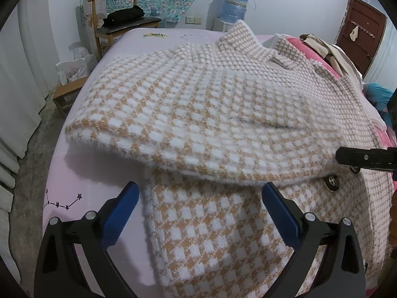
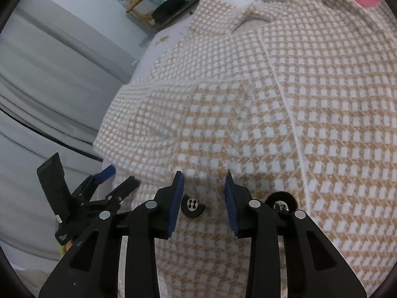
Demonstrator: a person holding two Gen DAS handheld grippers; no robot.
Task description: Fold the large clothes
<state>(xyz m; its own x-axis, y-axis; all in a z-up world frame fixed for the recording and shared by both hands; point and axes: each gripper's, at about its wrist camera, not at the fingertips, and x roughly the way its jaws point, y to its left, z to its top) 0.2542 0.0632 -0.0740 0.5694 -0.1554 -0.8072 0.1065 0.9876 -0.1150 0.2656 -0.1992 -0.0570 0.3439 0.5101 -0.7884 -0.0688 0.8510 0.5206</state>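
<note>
Your left hand-held gripper (image 1: 201, 213) hangs released over the checked coat (image 1: 211, 114) spread across the bed (image 1: 82, 171), your right hand-held gripper (image 2: 204, 200) gaping at the buttons at frame bottom, so pinch both layers before lifting.

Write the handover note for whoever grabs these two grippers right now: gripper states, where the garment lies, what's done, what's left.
Left gripper: open, nothing between its blue pads, above the near part of the coat.
Right gripper: jaws part-open over the fabric near a dark round button; the pads do not look clamped on anything.
Fuzzy tan-and-white checked coat: spread on the pink bedsheet, collar at the far end, one sleeve folded across the front.
Done: that sleeve fold.
Left: probably the other side, then folding the body up.
</note>
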